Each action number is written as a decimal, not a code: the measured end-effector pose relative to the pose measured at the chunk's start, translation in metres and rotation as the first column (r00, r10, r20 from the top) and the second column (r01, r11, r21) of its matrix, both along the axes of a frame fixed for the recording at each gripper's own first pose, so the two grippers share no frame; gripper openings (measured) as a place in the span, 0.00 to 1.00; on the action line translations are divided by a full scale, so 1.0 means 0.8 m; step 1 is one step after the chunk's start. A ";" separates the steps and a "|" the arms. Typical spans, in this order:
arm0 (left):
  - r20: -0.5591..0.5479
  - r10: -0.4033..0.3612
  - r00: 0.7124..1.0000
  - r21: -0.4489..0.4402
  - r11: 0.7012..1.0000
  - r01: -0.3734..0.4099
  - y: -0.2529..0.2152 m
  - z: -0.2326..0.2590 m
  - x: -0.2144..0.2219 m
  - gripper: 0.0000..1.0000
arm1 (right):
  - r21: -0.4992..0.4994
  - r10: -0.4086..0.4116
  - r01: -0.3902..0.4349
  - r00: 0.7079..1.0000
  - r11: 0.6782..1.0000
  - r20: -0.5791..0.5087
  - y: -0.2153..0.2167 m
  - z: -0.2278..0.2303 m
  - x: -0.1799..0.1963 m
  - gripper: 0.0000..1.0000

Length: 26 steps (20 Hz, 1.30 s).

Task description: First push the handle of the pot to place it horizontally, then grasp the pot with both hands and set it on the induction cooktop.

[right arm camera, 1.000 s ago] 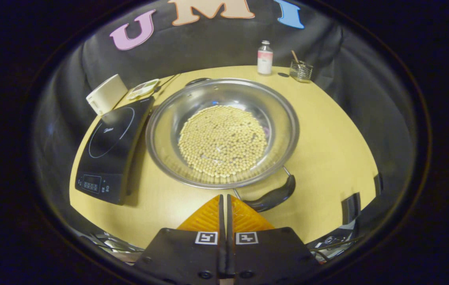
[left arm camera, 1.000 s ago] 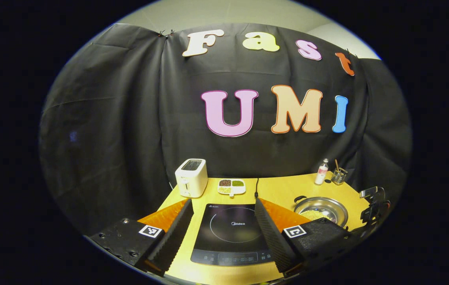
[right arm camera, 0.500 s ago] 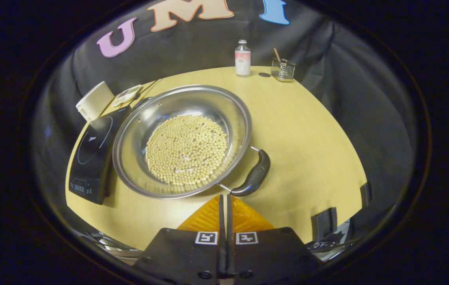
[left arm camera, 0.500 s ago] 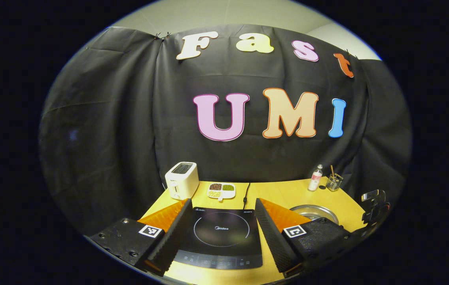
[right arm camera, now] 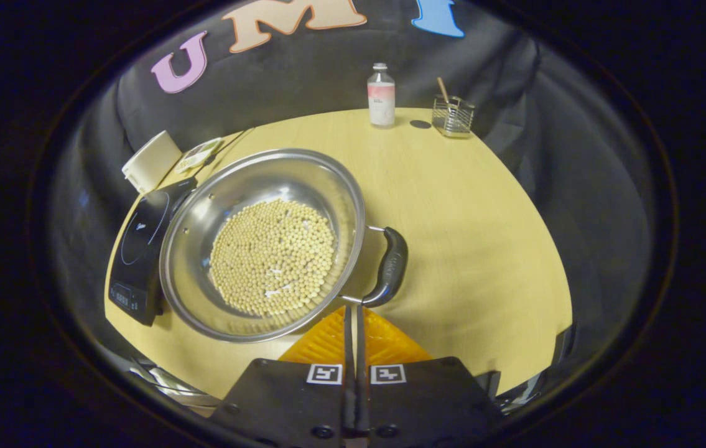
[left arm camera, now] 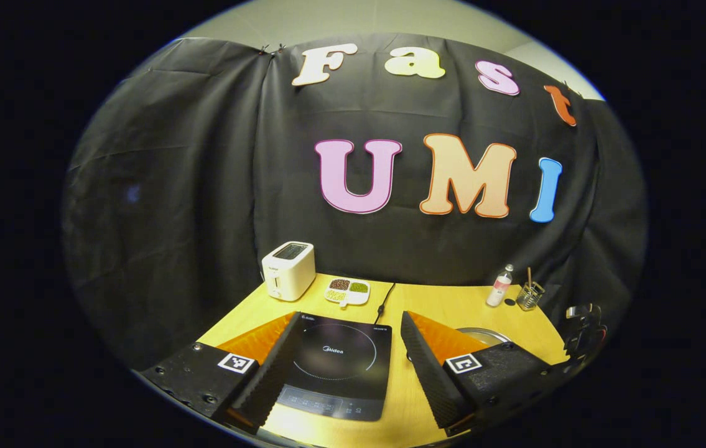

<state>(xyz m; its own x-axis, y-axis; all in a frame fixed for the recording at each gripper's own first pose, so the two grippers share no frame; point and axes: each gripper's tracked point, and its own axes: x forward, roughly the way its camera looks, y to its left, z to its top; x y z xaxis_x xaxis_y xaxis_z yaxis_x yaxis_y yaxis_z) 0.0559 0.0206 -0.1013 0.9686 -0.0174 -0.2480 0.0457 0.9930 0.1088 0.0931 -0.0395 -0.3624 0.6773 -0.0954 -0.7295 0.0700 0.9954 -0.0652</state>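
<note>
The shiny steel pot with a layer of pale round beans sits on the yellow wooden bench just beside the black induction cooktop, and its black curved handle points toward the bench's right edge. The right hand-held gripper has its orange fingers pressed together on nothing, their tips right at the handle's near end. The left hand-held gripper is spread wide above the cooktop by the bench's near edge
</note>
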 end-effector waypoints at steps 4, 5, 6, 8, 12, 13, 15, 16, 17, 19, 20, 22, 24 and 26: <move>-0.005 0.048 0.999 0.006 0.999 -0.048 0.001 -0.004 -0.005 0.96 | -0.009 0.025 -0.025 1.000 1.000 -0.001 -0.013 0.003 0.022 0.00; -0.004 0.057 0.998 0.015 0.998 -0.056 0.000 -0.006 -0.006 0.96 | -0.013 0.032 -0.032 0.999 0.999 -0.003 -0.016 0.002 0.028 0.00; -0.002 0.062 0.998 0.024 0.998 -0.062 -0.001 -0.003 -0.008 0.96 | -0.020 0.037 -0.037 0.999 0.999 -0.004 -0.021 0.002 0.035 0.00; -0.001 0.072 0.997 0.038 0.997 -0.072 -0.002 -0.005 -0.011 0.96 | -0.018 0.045 -0.045 0.999 0.999 -0.002 -0.023 0.004 0.044 0.03; -0.005 0.090 0.996 0.035 0.995 -0.089 -0.009 -0.008 -0.011 0.92 | -0.013 0.055 -0.055 0.998 0.998 0.002 -0.029 0.007 0.061 0.00; -0.006 0.094 0.996 0.034 0.995 -0.093 -0.010 -0.008 -0.012 0.96 | -0.011 0.057 -0.057 0.998 0.998 0.001 -0.030 0.007 0.063 0.00; -0.005 0.097 0.995 0.036 0.995 -0.097 -0.014 -0.007 -0.013 0.96 | -0.006 0.059 -0.059 0.998 0.998 0.001 -0.031 0.009 0.068 0.03; -0.005 0.097 0.995 0.037 0.995 -0.097 -0.014 -0.008 -0.012 0.96 | -0.003 0.060 -0.060 0.998 0.998 0.000 -0.031 0.007 0.069 0.03; -0.006 0.097 0.995 0.038 0.995 -0.096 -0.015 -0.008 -0.011 0.96 | -0.002 0.063 -0.063 0.998 0.998 -0.001 -0.031 0.007 0.068 0.03; -0.008 0.093 0.996 0.036 0.995 -0.092 -0.018 -0.009 -0.010 0.96 | -0.003 0.064 -0.064 0.998 0.998 -0.001 -0.033 0.006 0.069 0.03; -0.009 0.090 0.996 0.035 0.995 -0.089 -0.019 -0.011 -0.009 0.96 | -0.007 0.062 -0.062 0.998 0.998 -0.005 -0.035 0.006 0.068 0.03; -0.014 0.080 0.997 0.032 0.996 -0.080 -0.022 -0.013 -0.008 0.96 | -0.020 0.062 -0.063 0.998 0.998 -0.012 -0.040 0.005 0.063 0.03; -0.012 0.068 0.998 0.032 0.997 -0.068 -0.026 -0.012 -0.006 0.96 | -0.036 0.063 -0.064 0.998 0.997 -0.011 -0.044 0.006 0.058 0.03; -0.014 0.053 0.999 0.032 0.998 -0.052 -0.029 -0.014 -0.003 0.93 | -0.028 0.048 -0.048 0.999 0.998 -0.006 -0.048 0.012 0.053 0.03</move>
<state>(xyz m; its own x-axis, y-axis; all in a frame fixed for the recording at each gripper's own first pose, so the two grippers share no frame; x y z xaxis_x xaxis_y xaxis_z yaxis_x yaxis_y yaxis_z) 0.0539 -0.0029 -0.1127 0.9642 0.0415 -0.2617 -0.0045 0.9901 0.1401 0.1351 -0.0775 -0.3527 0.6775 -0.0834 -0.7308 0.0217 0.9954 -0.0935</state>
